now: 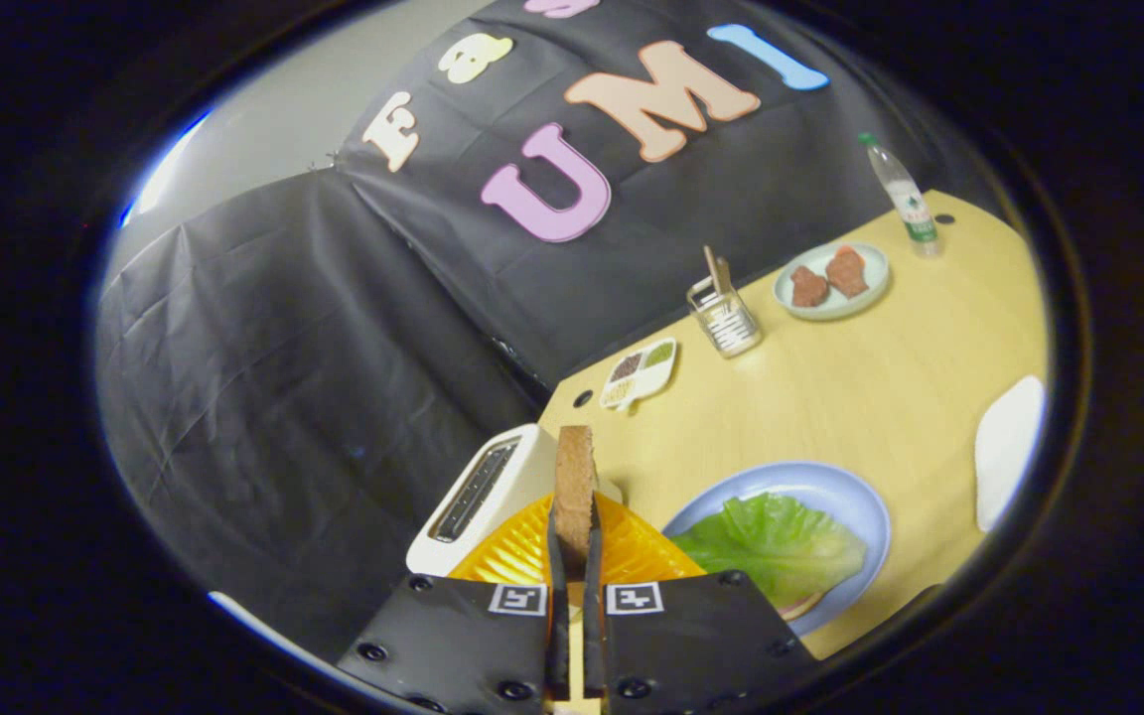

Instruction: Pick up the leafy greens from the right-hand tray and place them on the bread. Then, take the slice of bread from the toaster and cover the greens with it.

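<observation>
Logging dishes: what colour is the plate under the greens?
Light blue plate, clearest in the gripper view.

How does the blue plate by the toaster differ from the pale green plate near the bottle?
The blue plate lies just beyond the hand-held gripper, which is shut on the bread slice; the pale green plate sits far off by the bottle. The blue plate holds leafy greens; the green plate holds two reddish-brown pieces. Both are round and rest on the table.
</observation>
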Available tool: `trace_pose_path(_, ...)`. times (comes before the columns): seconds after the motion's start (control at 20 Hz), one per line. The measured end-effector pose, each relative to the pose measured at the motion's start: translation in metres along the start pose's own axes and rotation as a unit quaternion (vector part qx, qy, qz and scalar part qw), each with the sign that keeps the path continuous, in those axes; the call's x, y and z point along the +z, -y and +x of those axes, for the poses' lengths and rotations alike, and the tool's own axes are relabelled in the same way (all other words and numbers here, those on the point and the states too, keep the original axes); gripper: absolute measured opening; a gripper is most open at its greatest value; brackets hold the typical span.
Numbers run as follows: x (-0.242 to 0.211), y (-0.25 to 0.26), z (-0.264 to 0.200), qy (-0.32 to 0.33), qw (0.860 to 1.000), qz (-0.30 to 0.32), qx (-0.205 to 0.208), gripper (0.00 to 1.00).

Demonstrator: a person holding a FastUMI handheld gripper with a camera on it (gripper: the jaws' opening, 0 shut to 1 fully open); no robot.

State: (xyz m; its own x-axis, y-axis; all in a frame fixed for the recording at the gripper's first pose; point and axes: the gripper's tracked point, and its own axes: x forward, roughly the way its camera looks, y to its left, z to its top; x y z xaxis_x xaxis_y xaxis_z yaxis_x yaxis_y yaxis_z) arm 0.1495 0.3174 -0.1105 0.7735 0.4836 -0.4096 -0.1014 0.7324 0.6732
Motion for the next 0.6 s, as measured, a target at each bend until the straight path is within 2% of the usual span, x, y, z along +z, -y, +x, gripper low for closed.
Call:
trace_pose_path(0.15, -0.014, 0.019, 0.005, -0.003, 1.000, 0.021, -0.005, 0.08)
trace_pose_path(0.4, -0.017, 0.065, 0.007, 0.014, 0.998, 0.018, -0.054, 0.08)
trace_pose_path(0.6, -0.023, 0.102, 0.001, 0.014, 0.994, -0.002, -0.113, 0.10)
